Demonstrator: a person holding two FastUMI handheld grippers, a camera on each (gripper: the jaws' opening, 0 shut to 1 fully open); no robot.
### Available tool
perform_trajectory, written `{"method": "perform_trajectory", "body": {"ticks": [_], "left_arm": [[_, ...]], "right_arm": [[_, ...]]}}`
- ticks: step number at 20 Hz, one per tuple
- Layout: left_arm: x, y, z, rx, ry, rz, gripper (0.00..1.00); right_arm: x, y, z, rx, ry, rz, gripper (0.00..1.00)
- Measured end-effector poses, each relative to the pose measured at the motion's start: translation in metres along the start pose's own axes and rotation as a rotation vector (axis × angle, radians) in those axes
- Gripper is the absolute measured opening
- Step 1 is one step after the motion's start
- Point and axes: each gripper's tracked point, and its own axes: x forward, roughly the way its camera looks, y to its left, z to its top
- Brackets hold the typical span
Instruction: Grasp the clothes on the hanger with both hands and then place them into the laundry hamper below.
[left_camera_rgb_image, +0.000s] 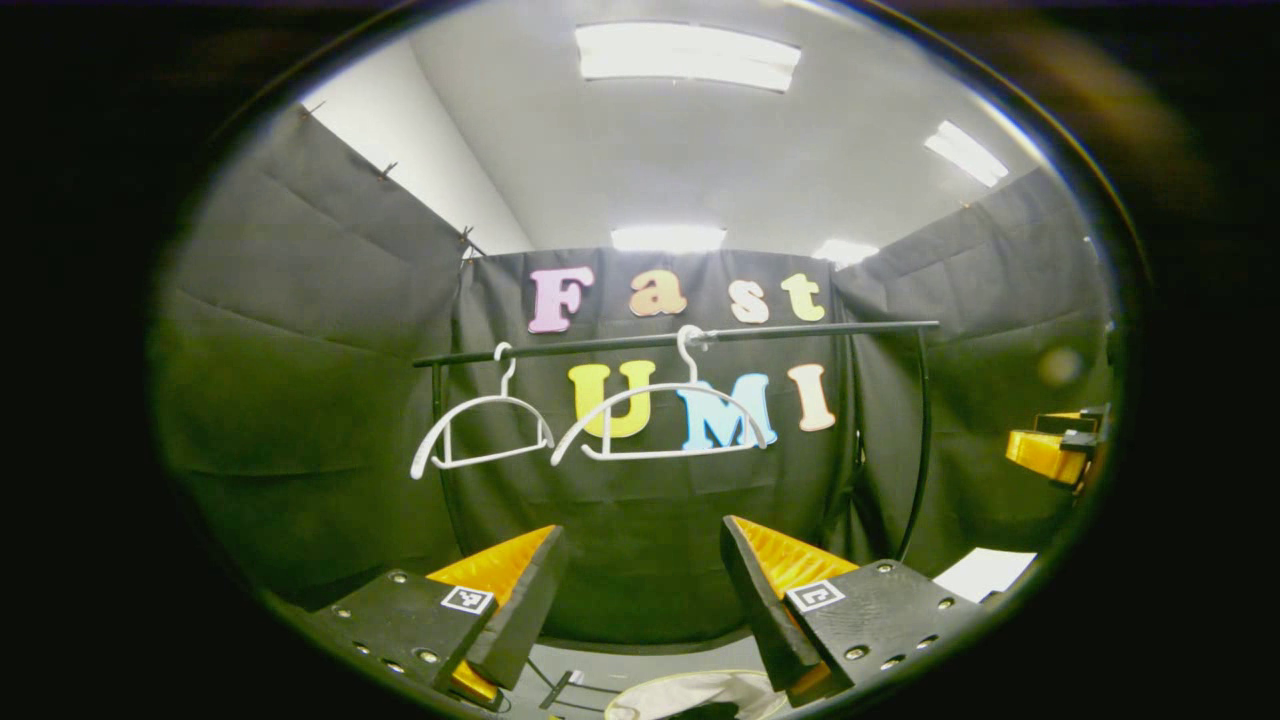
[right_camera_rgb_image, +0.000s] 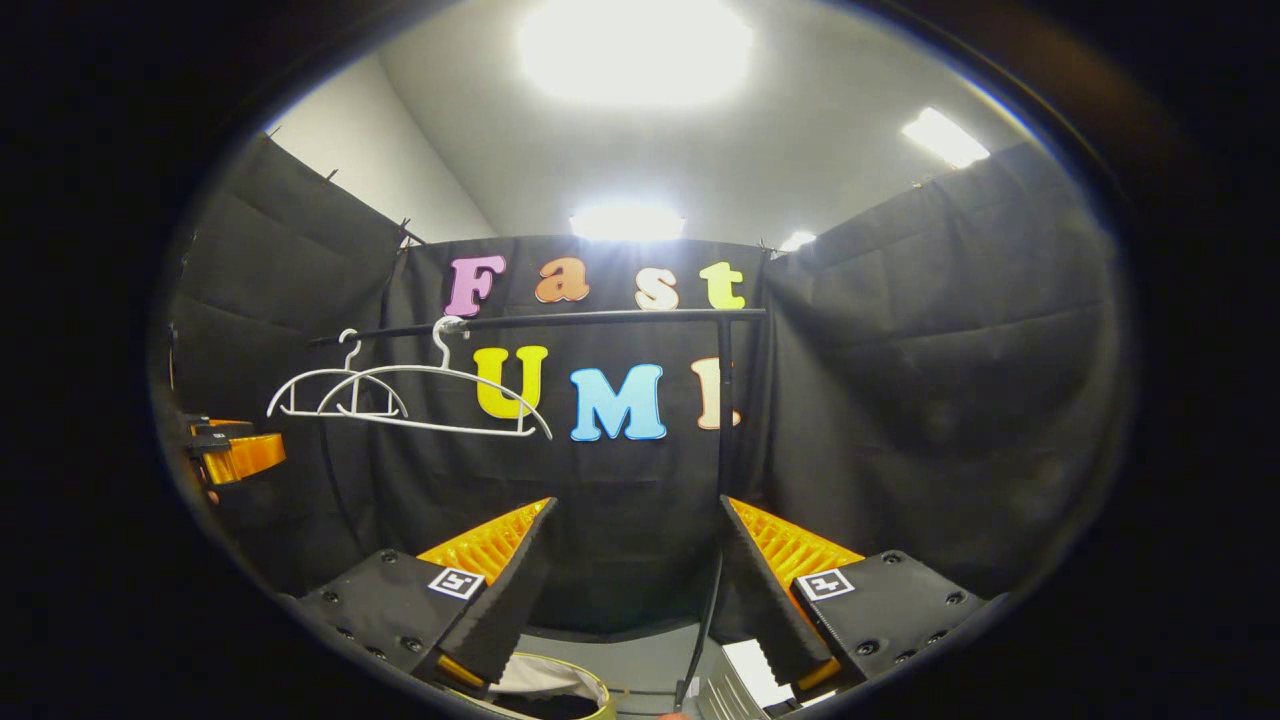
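Two bare white hangers (left_camera_rgb_image: 480, 435) (left_camera_rgb_image: 660, 420) hang from a black rail (left_camera_rgb_image: 680, 338) ahead of me; no clothes hang on them. In the right gripper view the same hangers (right_camera_rgb_image: 335, 395) (right_camera_rgb_image: 445, 400) hang at the left end of the rail (right_camera_rgb_image: 540, 322). My left gripper (left_camera_rgb_image: 640, 600) is open and holds nothing. My right gripper (right_camera_rgb_image: 635, 585) is open too, with nothing between its fingers. The hamper's rim (left_camera_rgb_image: 690, 690) shows low between the left fingers, with pale cloth inside. The hamper (right_camera_rgb_image: 550, 690) also peeks below the right gripper's left finger.
The rail's black upright post (right_camera_rgb_image: 722, 420) stands just ahead of the right gripper, and another post (left_camera_rgb_image: 922, 440) curves down at the right. The other gripper shows at the edge of each view (left_camera_rgb_image: 1050, 450) (right_camera_rgb_image: 230, 450). A white sheet (left_camera_rgb_image: 985, 570) lies on the floor.
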Motion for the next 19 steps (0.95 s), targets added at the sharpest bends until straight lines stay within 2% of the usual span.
{"method": "perform_trajectory", "body": {"ticks": [19], "left_arm": [[-0.006,0.006,0.010,-0.011,-0.004,0.035,0.90]], "right_arm": [[0.008,0.012,0.002,0.026,-0.019,-0.029,0.98]]}}
